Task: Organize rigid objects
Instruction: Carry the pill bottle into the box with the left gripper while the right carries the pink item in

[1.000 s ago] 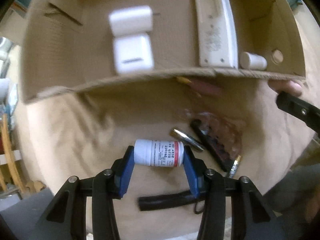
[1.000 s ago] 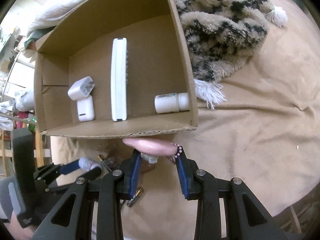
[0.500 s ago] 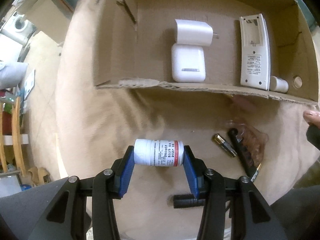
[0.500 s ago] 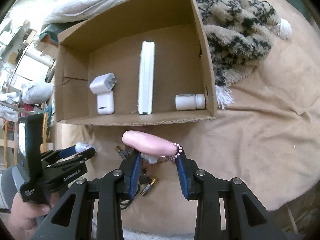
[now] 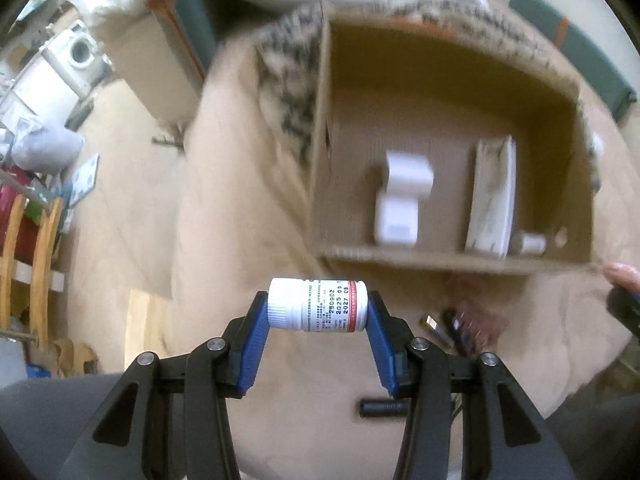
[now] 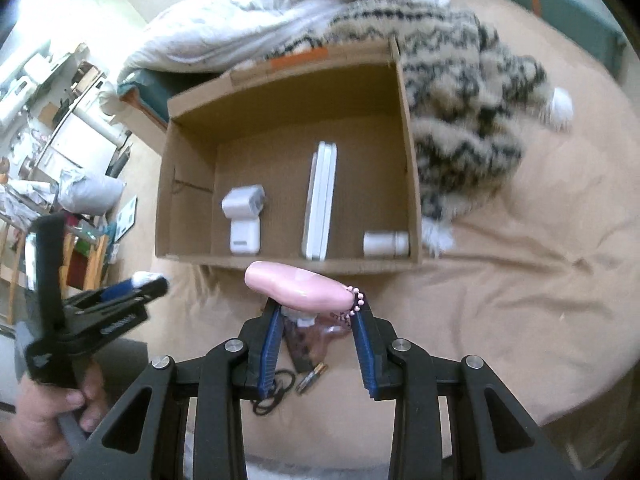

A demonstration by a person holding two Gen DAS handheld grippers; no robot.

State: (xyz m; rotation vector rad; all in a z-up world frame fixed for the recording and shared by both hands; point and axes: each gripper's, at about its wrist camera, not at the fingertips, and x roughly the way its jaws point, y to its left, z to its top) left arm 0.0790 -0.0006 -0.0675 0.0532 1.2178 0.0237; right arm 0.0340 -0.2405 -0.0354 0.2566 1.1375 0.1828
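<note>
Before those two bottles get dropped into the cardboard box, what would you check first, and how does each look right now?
1. Left gripper holds the white pill bottle by both ends: ok.
2. Right gripper holds the pink bottle: ok, though it overhangs on the left side.
3. Cardboard box open: ok.
4. Free floor beside the white charger and long white remote: ok.
5. Both bottles above the box: not ok, both are short of its near wall.

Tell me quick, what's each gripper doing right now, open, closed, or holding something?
Left gripper: closed on the white pill bottle, held sideways.
Right gripper: closed on the pink oval object with a bead chain.
</note>
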